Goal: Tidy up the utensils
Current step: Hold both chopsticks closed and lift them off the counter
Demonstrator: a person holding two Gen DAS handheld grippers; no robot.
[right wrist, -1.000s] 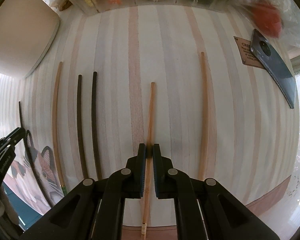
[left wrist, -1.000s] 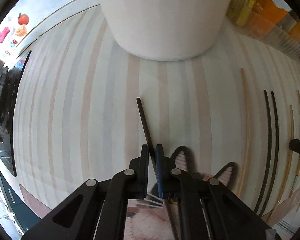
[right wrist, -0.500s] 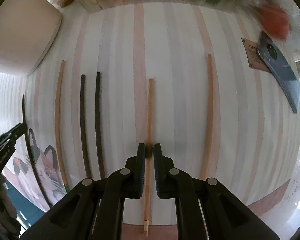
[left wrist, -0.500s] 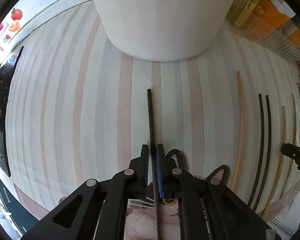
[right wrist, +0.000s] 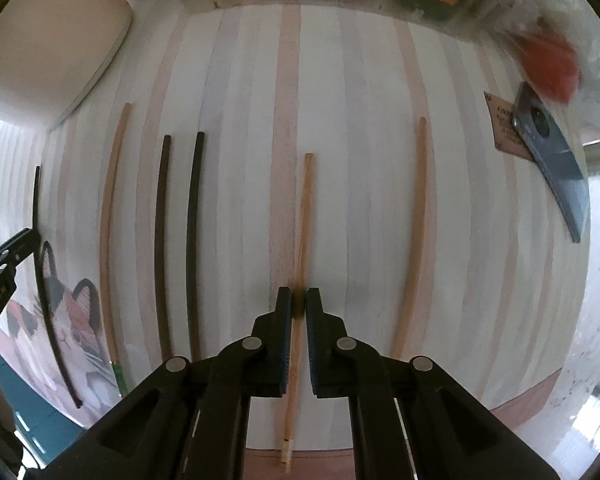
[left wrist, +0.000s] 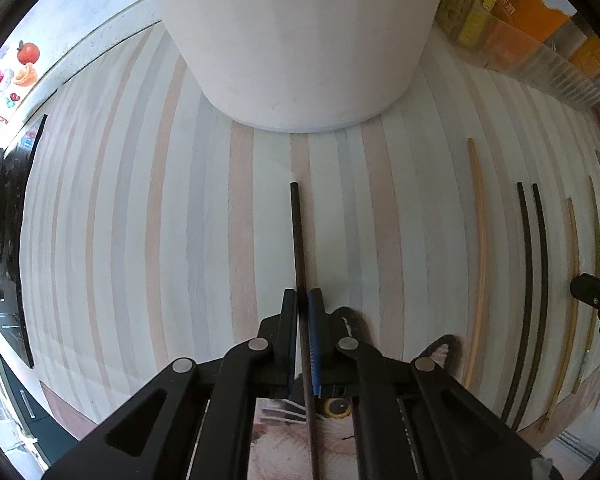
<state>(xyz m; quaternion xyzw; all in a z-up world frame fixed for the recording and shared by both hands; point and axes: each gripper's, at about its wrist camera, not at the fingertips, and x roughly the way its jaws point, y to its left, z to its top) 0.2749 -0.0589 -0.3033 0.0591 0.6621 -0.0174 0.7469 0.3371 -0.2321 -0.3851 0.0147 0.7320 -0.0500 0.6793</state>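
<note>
Two chopsticks are pinched now, our left gripper [left wrist: 304, 300] on the dark chopstick [left wrist: 298, 240] nearest the white container [left wrist: 292, 40], our right gripper [right wrist: 299, 300] on a light chopstick [right wrist: 304, 220] farther off; pairing remains.

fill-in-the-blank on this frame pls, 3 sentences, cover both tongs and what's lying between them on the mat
1. The left tongs are shut on a ____ chopstick.
2. The right tongs are shut on a ____ wooden chopstick.
3. In the right wrist view, ____ dark chopsticks lie side by side on the striped mat, left of the right tongs.

Missing words: dark; light; two
</note>
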